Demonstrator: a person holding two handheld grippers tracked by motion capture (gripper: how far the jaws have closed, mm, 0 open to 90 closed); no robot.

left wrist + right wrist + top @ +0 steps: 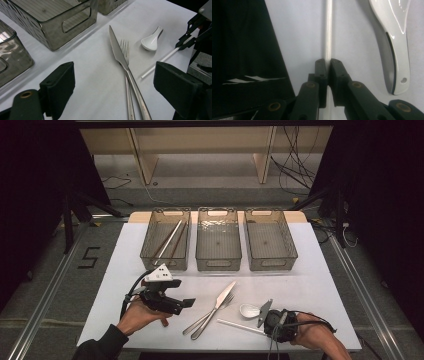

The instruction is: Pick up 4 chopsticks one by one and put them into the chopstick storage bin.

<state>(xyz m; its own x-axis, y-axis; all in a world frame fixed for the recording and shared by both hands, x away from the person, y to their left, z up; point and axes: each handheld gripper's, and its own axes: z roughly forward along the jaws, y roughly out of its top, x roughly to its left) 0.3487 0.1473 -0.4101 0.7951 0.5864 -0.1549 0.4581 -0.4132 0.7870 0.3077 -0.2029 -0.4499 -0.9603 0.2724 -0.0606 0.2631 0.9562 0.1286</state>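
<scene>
Right now your right gripper has its jaws pinched nearly together on the white chopstick, which lies flat on the table near its front edge, toward the right corner. You grip it at the end nearest you, so most of its length points away toward the knife; it looks not yet lifted. The white spoon lies just beside it, apart from the jaws. Your left gripper hovers with its jaws wide and nothing between them, aimed at the knife and the fork crossed mid-table, probably waiting its turn. Three bins stand along the back edge; the left bin already holds chopsticks, so yours likely belongs there.
</scene>
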